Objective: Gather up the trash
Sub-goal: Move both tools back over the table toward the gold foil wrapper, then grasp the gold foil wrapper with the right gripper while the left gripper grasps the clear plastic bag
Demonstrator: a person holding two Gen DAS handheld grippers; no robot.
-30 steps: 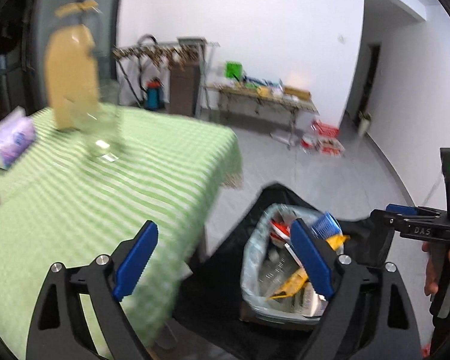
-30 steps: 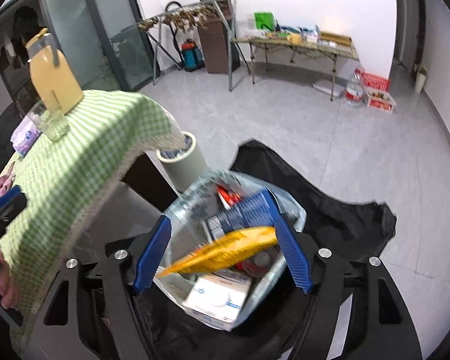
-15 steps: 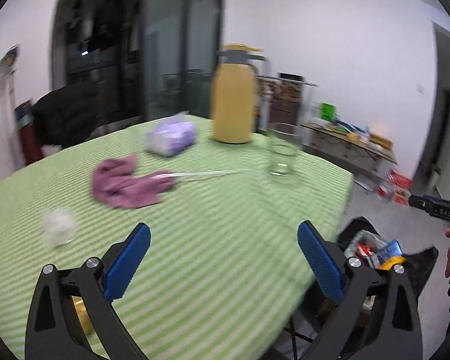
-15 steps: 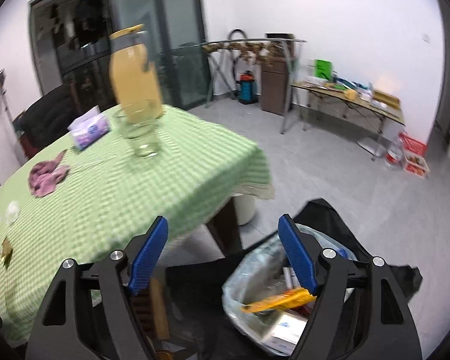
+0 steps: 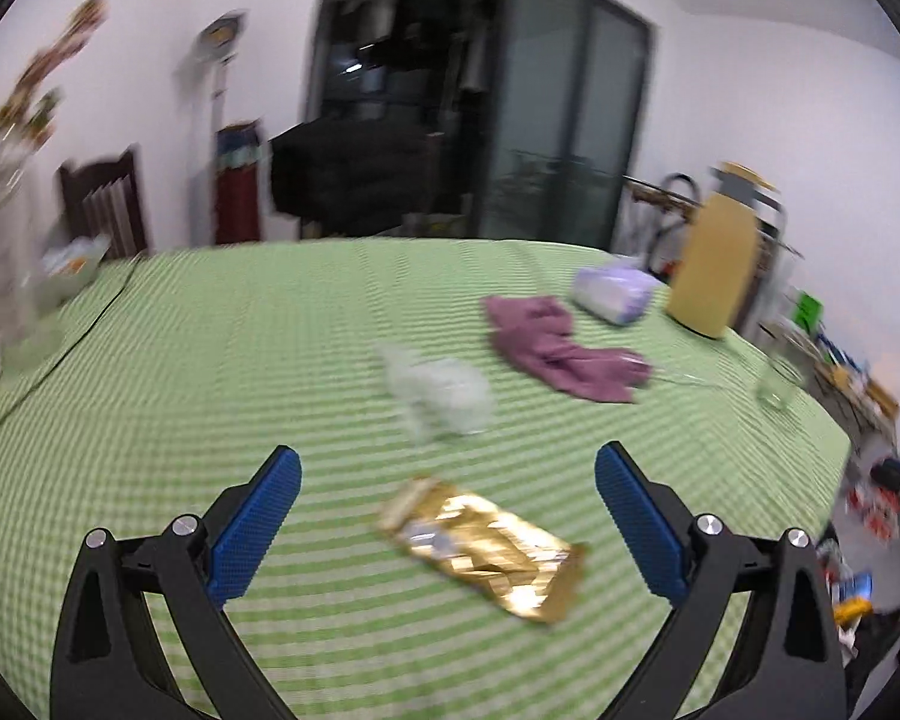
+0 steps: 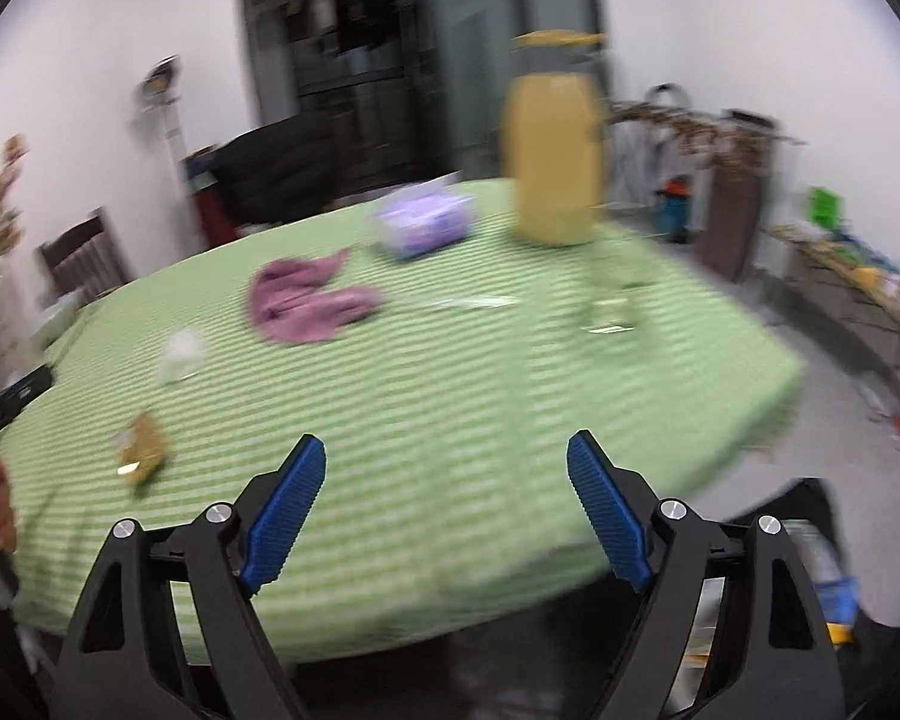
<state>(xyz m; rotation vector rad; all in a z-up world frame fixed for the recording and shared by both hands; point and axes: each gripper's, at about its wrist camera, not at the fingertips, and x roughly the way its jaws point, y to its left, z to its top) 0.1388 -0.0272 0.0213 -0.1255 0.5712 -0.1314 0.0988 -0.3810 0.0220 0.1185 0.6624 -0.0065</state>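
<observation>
A crumpled gold foil wrapper (image 5: pixel 480 546) lies on the green checked tablecloth (image 5: pixel 240 360), between and just ahead of the fingers of my left gripper (image 5: pixel 447 480), which stands open and empty above it. A clear crumpled plastic piece (image 5: pixel 441 393) lies a little farther on. In the right wrist view the same wrapper (image 6: pixel 141 447) and plastic piece (image 6: pixel 180 354) sit far left. My right gripper (image 6: pixel 447 468) hovers over the table's near edge, its jaws opening, nothing between them. The lined trash bin (image 6: pixel 822 570) shows at lower right.
A purple cloth (image 5: pixel 555 348), a tissue pack (image 5: pixel 615 294), a yellow jug (image 5: pixel 714 264) and a drinking glass (image 5: pixel 780 378) stand on the table's far right. A glass vase (image 5: pixel 0 240) and dish are at the left. A chair (image 5: pixel 105 210) stands behind.
Both grippers have swung away from the trash bin on the floor to over the table. The left now faces the gold wrapper; the right's jaws have spread wider.
</observation>
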